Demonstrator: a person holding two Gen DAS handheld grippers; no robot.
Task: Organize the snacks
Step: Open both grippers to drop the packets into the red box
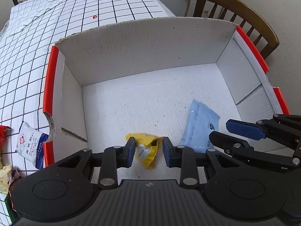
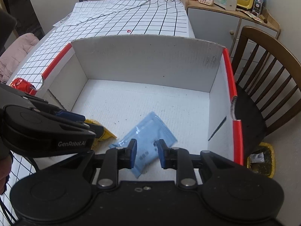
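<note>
Both grippers point down into an open white cardboard box [image 1: 143, 43] with red rims. The left gripper [image 1: 149, 151] has its jaws apart, with the yellow snack packet [image 1: 148, 154] lying on the box floor between them; whether the pads touch it is hard to tell. The right gripper [image 2: 145, 153] also stands parted over the pale blue packet [image 2: 148, 131], which lies flat, its long axis diagonal, its lower end hidden behind the fingers. Outside the box, a white and blue packet [image 1: 30, 145] rests on the checked tablecloth [image 1: 56, 28]. A wooden chair [image 2: 267, 71] stands beside.
</note>
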